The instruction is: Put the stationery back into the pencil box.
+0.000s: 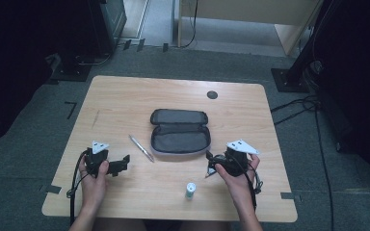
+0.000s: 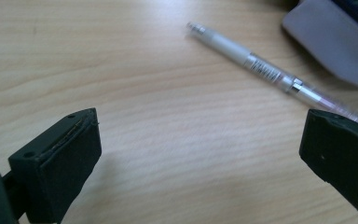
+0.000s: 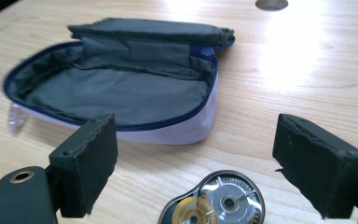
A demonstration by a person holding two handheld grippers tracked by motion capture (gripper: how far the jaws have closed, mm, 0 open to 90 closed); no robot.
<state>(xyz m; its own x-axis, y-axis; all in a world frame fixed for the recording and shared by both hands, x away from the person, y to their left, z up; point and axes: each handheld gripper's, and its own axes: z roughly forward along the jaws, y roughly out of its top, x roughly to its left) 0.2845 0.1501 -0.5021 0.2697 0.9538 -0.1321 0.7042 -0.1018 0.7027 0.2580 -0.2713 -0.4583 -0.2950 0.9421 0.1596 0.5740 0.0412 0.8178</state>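
While both tongs gape, one pen (image 1: pixel 141 147), one pouch (image 1: pixel 180 131) lie apart

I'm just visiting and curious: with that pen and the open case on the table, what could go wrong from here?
The pen is round and lies flat, so it might roll or slip as the open left hand-held gripper closes on it. The case is soft and unheld; a push could slide it. The small tube stands upright near the right hand-held gripper and could be knocked over.

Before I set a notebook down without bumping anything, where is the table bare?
The far strip behind the open pouch and the far left corner are bare. It is crowded between the grippers: pen, pouch and small tube.
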